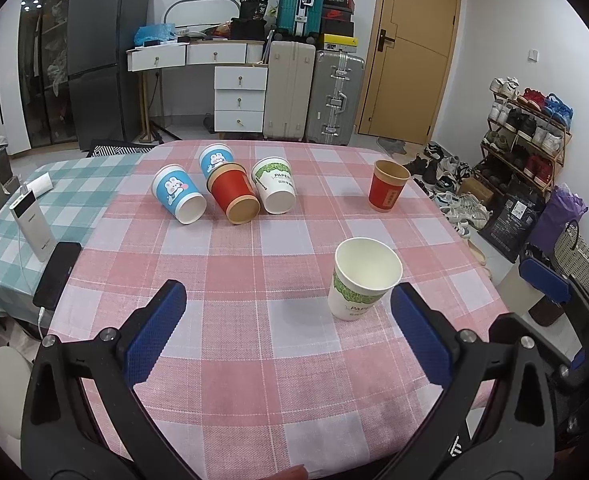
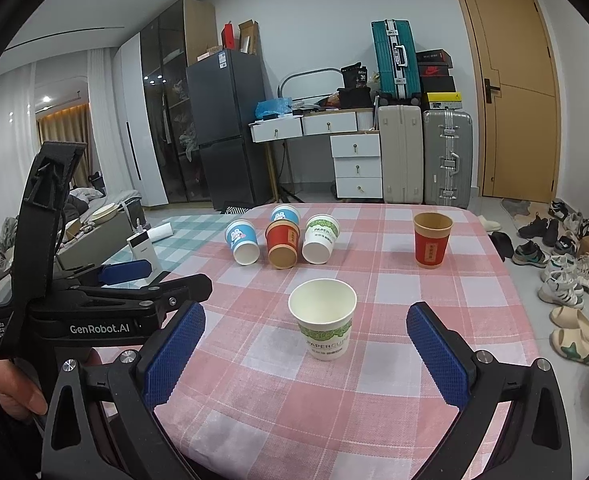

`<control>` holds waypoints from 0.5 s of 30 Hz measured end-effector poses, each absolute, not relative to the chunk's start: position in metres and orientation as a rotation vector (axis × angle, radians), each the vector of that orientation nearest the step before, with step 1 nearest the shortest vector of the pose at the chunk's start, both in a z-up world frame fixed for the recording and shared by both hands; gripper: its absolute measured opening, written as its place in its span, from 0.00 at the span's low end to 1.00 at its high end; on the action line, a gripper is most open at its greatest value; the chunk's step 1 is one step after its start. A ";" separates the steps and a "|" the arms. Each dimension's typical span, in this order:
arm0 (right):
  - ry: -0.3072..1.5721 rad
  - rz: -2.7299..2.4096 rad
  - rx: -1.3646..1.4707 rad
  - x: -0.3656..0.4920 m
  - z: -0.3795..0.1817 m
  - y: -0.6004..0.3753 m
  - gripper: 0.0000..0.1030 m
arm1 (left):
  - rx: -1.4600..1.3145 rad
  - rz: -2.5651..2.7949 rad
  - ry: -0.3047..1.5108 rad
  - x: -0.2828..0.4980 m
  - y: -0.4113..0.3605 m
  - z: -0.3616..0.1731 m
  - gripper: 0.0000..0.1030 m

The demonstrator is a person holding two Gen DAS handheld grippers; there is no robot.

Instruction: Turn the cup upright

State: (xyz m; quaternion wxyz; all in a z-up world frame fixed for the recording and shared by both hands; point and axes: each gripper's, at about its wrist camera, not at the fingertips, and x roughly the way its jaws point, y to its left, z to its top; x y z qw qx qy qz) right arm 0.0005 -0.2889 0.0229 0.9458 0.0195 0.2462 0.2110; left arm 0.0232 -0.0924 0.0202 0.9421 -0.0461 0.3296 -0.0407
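A white and green paper cup (image 1: 364, 280) (image 2: 324, 318) stands upright on the pink checked tablecloth, just ahead of both grippers. A red cup (image 1: 388, 191) (image 2: 431, 240) stands upright at the far right. Several cups lie on their sides at the far middle: two blue rabbit cups (image 1: 177, 194) (image 2: 241, 241), a red cup (image 1: 233, 194) (image 2: 281, 245) and a white and green cup (image 1: 275, 186) (image 2: 320, 239). My left gripper (image 1: 288, 302) is open and empty; it also shows in the right wrist view (image 2: 134, 276). My right gripper (image 2: 304, 320) is open and empty.
A white power bank (image 1: 30, 224) and a black phone (image 1: 56, 276) lie on the green checked cloth at the left. The table's right edge (image 1: 482, 264) drops to a floor with shoes (image 2: 566, 280). Suitcases (image 1: 314, 96) and drawers stand behind.
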 end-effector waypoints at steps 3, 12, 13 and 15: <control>0.501 0.431 0.040 0.001 0.024 -0.290 1.00 | -0.083 -0.082 0.670 0.022 -0.094 0.022 0.99; 0.501 0.432 0.042 0.003 0.025 -0.291 1.00 | -0.070 -0.077 0.674 0.023 -0.098 0.025 0.99; 0.501 0.432 0.041 0.003 0.024 -0.291 1.00 | -0.069 -0.077 0.675 0.024 -0.098 0.026 0.99; 0.503 0.430 0.040 0.003 0.025 -0.291 1.00 | -0.068 -0.079 0.672 0.023 -0.099 0.027 0.99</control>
